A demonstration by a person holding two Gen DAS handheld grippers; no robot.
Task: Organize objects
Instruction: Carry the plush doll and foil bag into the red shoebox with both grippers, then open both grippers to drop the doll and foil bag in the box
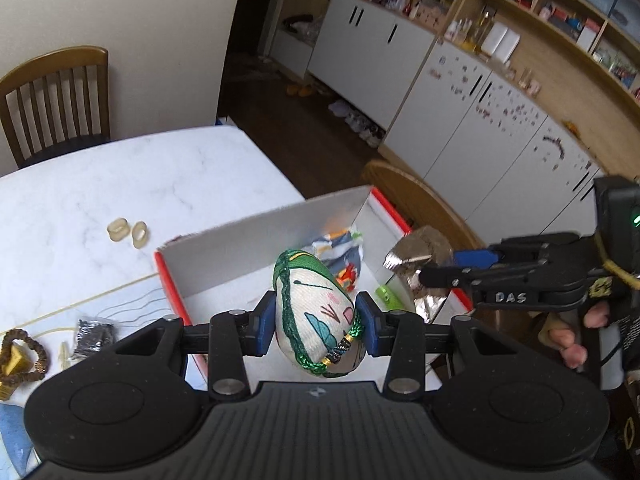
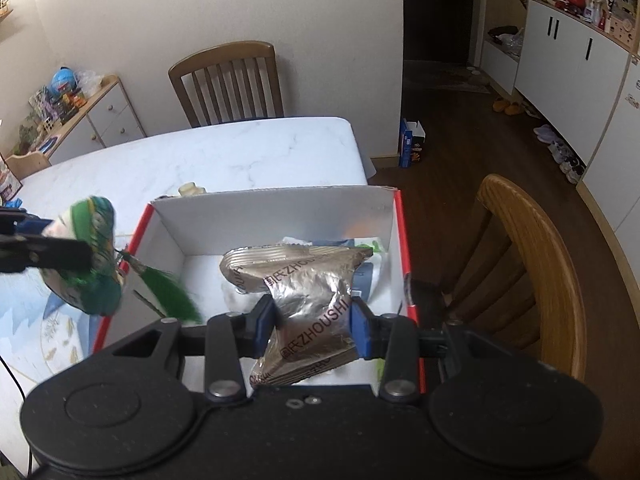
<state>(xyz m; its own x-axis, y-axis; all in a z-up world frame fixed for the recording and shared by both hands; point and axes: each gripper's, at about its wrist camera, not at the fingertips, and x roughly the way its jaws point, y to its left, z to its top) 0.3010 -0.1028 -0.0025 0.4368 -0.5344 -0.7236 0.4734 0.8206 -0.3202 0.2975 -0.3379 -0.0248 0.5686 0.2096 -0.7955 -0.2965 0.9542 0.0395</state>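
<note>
Lettering "ZHOUSHI" on the crinkled silver foil packet (image 2: 308,304) our right gripper (image 2: 313,326) clamps, our left gripper (image 1: 316,326) gripping a green-corded embroidered fabric sachet (image 1: 316,312), both over the red-edged white cardboard box (image 2: 276,212).

A home dining room: wooden chairs (image 2: 228,80) stand at a marble-look counter (image 2: 224,152), white cupboards (image 1: 452,92) and crowded shelves (image 1: 560,16) line the wall, slippers (image 2: 506,106) lie on the floor.

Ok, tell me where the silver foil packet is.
The silver foil packet is clamped in the right tongs, held over the open red-edged box, right of the embroidered pouch.
</note>
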